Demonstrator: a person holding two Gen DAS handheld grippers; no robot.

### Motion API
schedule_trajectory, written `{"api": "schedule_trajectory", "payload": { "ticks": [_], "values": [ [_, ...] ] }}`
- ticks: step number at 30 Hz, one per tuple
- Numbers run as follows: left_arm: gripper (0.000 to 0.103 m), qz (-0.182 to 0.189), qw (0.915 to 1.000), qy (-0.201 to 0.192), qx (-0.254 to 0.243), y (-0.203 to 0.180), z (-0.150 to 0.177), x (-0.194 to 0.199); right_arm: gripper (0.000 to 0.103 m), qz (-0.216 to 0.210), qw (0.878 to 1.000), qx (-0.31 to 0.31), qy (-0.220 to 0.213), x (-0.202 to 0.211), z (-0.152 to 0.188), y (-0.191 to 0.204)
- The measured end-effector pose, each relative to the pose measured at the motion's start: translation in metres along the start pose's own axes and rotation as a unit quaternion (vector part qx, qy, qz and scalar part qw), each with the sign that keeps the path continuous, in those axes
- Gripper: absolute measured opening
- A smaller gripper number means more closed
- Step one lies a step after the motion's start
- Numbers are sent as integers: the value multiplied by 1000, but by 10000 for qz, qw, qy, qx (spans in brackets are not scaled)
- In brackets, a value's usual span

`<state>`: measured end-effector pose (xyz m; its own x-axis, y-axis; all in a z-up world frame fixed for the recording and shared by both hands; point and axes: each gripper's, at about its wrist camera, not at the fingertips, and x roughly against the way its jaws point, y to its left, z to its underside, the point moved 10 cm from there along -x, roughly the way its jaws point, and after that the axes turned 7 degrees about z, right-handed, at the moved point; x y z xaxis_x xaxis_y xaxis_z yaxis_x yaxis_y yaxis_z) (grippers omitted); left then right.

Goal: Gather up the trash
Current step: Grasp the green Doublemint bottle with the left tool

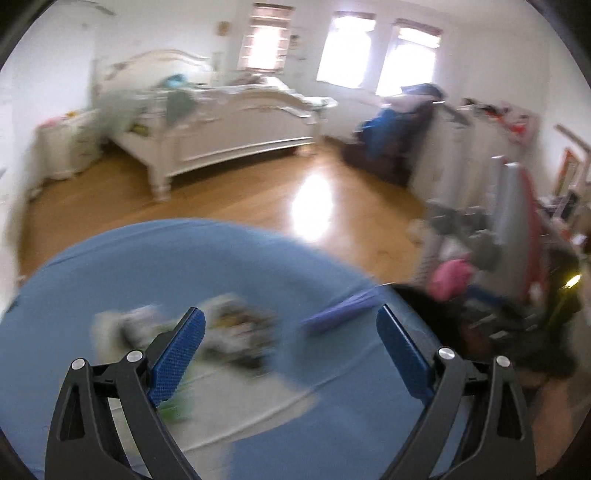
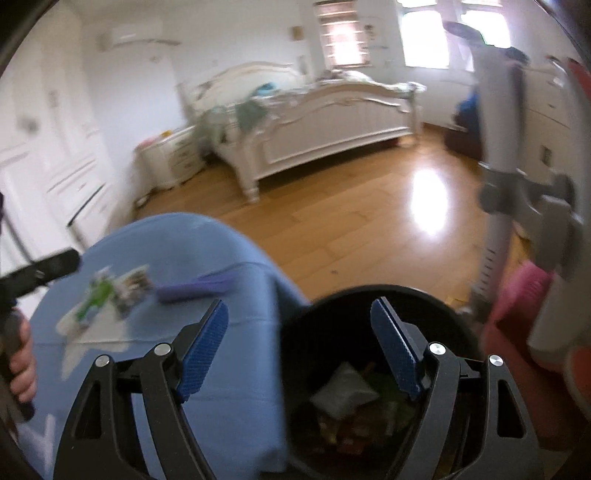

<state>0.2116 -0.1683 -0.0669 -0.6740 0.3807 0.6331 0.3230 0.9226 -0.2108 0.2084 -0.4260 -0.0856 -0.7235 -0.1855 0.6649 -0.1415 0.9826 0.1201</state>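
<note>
While both hand-held grippers (image 1: 290,328) (image 2: 299,321) gape empty, two wrappers (image 2: 110,291) lie beside one bin (image 2: 461,325).

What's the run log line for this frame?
left gripper open, empty | right gripper open, empty | wrappers on blue table | bin holds trash

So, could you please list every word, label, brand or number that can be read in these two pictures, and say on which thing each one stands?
No text can be read in either view.
Wrappers on the blue cloth: printed colours, too blurred to read.
White packet in the black bin: no legible print.
Purple item: no marking visible.
Small plaque on the wall: too small and blurred.
</note>
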Motion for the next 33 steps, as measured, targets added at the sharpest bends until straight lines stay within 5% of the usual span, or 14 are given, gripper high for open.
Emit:
{"api": "schedule_trajectory", "payload": {
  "ticks": [3, 4, 5, 9, 12, 23, 30, 32, 33],
  "values": [
    [79, -800, 9963, 111, -294, 40, 17, 7, 79, -279, 9989, 361, 53, -4, -10, 44],
    [59, -1033, 9933, 276, -428, 50, 26, 3, 79, -378, 9981, 486, 73, -5, -13, 61],
    [51, -992, 9932, 426, -430, 53, 31, -2, 79, -486, 9969, 609, 92, -7, -16, 77],
    [47, -898, 9925, 775, -309, 67, 47, -22, 79, -920, 9892, 1109, 286, -16, -25, 142],
    [30, -856, 9925, 855, -151, 79, 47, -26, 79, -1044, 9833, 1434, 414, -25, -30, 181],
    [30, -474, 9946, 537, 749, 131, 81, 70, 79, -1458, 9670, 1858, 952, -74, -31, 285],
    [30, -514, 9935, 297, 970, 155, 82, 97, 79, -1199, 9579, 2314, 1209, -121, -13, 337],
    [30, -486, 9932, 244, 1032, 156, 83, 100, 68, -1136, 9592, 2290, 1211, -128, -12, 339],
    [30, -468, 9930, 231, 1061, 156, 83, 100, 50, -1153, 9584, 2280, 1272, -129, -11, 339]
  ]
}}
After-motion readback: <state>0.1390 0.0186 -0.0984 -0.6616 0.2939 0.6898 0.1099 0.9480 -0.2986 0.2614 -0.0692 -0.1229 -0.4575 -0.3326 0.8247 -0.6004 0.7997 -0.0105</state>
